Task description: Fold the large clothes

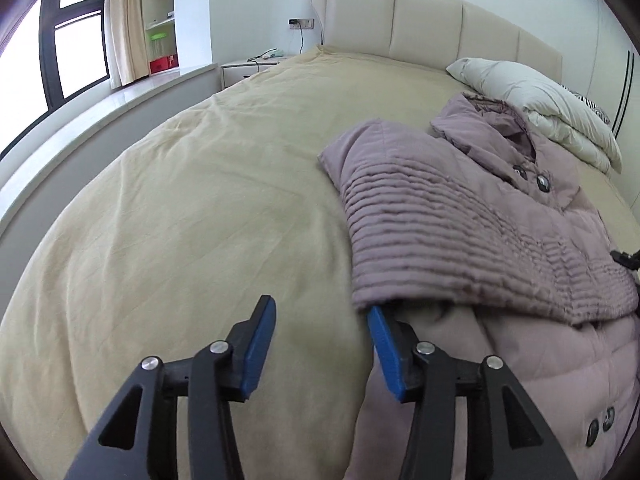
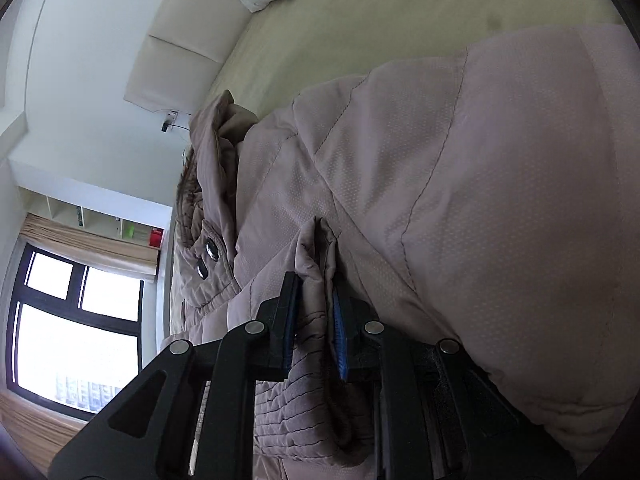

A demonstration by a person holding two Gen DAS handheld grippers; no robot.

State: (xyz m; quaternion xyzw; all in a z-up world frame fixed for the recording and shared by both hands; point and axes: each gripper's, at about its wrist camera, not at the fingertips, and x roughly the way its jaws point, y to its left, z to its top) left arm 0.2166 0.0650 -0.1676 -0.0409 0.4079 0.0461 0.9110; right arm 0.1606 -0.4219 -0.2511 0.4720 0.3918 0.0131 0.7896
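My home bedroom: wide bed [image 1: 200, 200] with padded headboard [image 1: 432, 28], pillow [image 1: 532, 100], bedside cabinet [image 1: 244, 70], curtained window [image 1: 76, 40].

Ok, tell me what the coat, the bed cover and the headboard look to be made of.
Coat: padded, quilted synthetic shell by the look, matte mauve, with stitched ribs, puffy panels and shiny snap buttons. Bed cover: soft woven cloth, possibly cotton, matte tan with fine creases. Headboard: smooth cream upholstery in panels, leather or imitation; cannot tell which.

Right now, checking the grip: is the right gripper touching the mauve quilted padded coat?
Touching. The right wrist view shows the right gripper clamped on a bunched fold of the coat.
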